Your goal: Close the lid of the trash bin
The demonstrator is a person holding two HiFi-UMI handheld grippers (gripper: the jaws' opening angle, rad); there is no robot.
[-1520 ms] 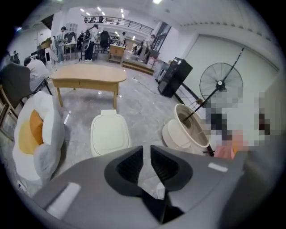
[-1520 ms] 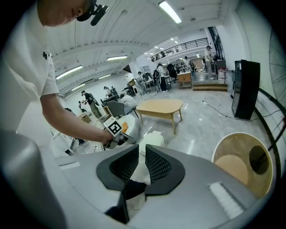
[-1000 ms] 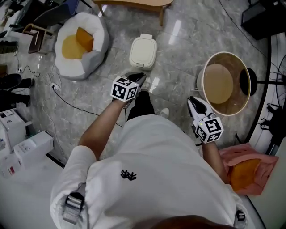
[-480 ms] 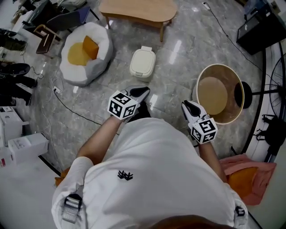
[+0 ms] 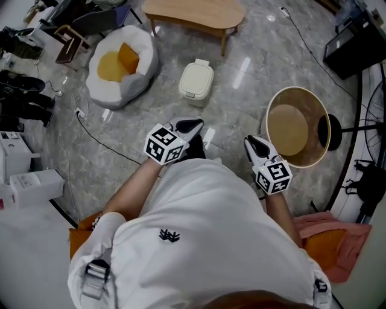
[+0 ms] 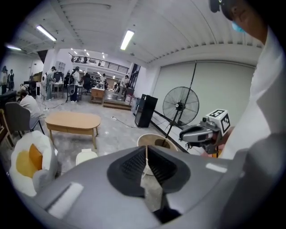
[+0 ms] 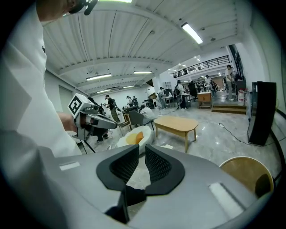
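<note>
The small white trash bin [image 5: 196,80] stands on the grey stone floor ahead of me, its lid looking flat on top from above. It also shows low at the left in the left gripper view [image 6: 86,156]. My left gripper [image 5: 196,125] is held at waist height, well short of the bin, pads together and empty [image 6: 146,150]. My right gripper [image 5: 249,140] hangs to the right, near the round tub, with a narrow slit between its pads [image 7: 141,150] and nothing in it. Neither gripper touches the bin.
A white beanbag [image 5: 120,63] with an orange cushion lies left of the bin. A low wooden table [image 5: 196,12] stands behind it. A big round tan tub [image 5: 298,125] and a fan base [image 5: 330,130] are at the right. A black cable [image 5: 102,142] crosses the floor.
The head view has shifted, and the bin and beanbag sit slightly further right in the picture. Both grippers stay held out in front of the body with their jaws unchanged.
</note>
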